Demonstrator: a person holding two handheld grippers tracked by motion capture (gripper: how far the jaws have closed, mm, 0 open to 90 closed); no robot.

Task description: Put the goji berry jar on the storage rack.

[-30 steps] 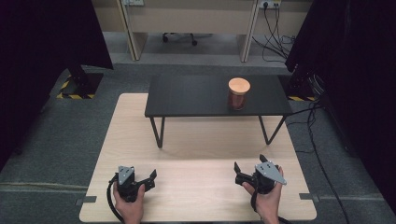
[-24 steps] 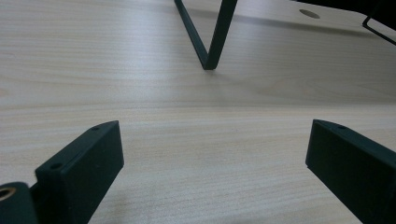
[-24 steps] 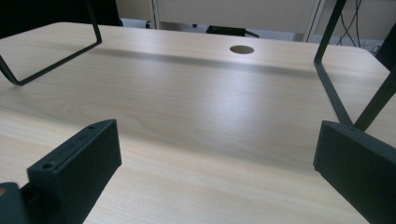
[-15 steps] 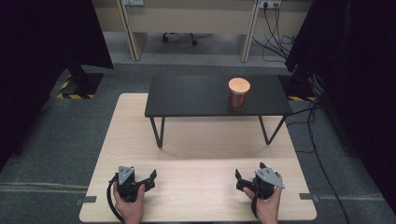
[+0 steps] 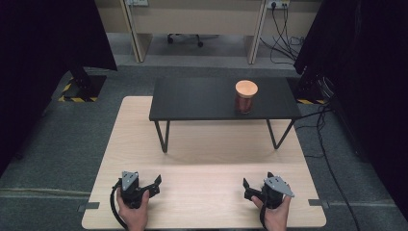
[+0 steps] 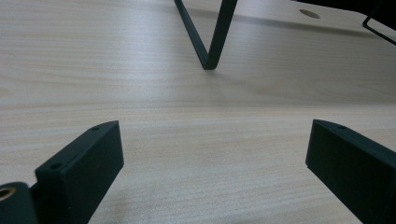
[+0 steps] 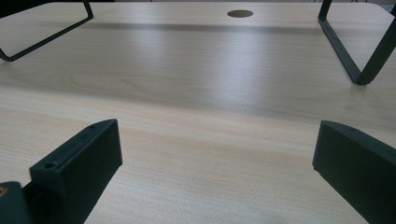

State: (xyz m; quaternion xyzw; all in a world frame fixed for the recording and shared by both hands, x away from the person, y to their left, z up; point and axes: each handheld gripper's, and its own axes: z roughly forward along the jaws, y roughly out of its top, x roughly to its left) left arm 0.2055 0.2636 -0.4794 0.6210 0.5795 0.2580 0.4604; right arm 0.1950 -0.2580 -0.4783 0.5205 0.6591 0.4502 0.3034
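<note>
Both the left gripper (image 5: 150,185) and right gripper (image 5: 251,188) rest low in the frame with jaws spread wide and empty, likely staged for the copper-lidded jar (image 5: 246,96) on the black stand (image 5: 192,101), upper right of centre.

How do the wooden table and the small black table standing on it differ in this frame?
The wooden table is pale and wide, and both grippers sit near its front edge; the black table is dark and narrower. The black table stands raised on thin bent legs and carries a jar; the wooden table bears the black table itself. Both tops are flat rectangles.
</note>
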